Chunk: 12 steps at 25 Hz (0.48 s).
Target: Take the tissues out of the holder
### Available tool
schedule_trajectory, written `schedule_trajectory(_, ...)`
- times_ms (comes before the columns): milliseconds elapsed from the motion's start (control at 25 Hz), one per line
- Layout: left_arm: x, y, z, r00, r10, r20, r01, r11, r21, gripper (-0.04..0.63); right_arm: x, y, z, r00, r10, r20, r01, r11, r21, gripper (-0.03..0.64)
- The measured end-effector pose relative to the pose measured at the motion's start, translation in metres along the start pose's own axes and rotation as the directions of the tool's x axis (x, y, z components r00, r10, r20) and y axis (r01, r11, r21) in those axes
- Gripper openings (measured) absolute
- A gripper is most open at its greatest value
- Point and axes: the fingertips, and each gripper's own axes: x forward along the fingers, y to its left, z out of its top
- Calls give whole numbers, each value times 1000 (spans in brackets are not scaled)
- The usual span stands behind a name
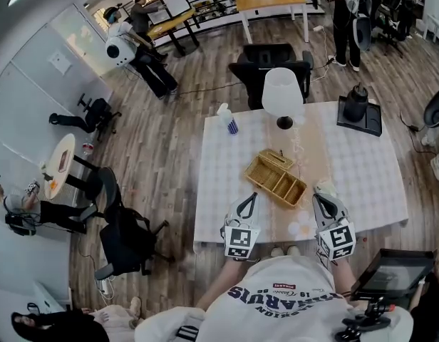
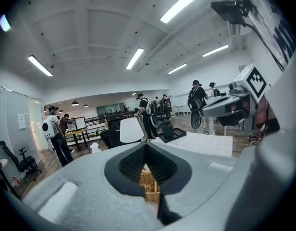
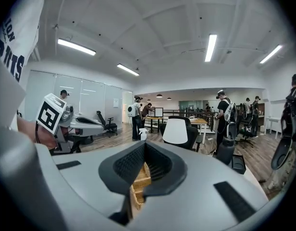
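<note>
While both pairs of jaws are pressed together on nothing, the left gripper [image 1: 249, 198] and right gripper [image 1: 321, 197] are held at the counter's [image 1: 369, 184] near edge. The woven holder [image 1: 277, 177] is set just beyond, between them. Shirt [image 1: 276, 294] lettering is seen upside down and cannot be read.

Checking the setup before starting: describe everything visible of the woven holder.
The woven holder is a tan, wicker-looking rectangular tray lying flat and skewed on a beige runner across the white table. Its far end has a woven top; the near end is open, split into compartments. What it holds cannot be made out. Nothing else touches it.
</note>
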Motion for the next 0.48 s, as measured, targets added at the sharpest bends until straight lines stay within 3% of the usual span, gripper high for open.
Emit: schedule_trajectory(480, 2, -3, 0, 999, -37, 6, 38, 999, -20, 5, -2, -1, 4, 1000, -22, 0, 22, 1000, 4, 8)
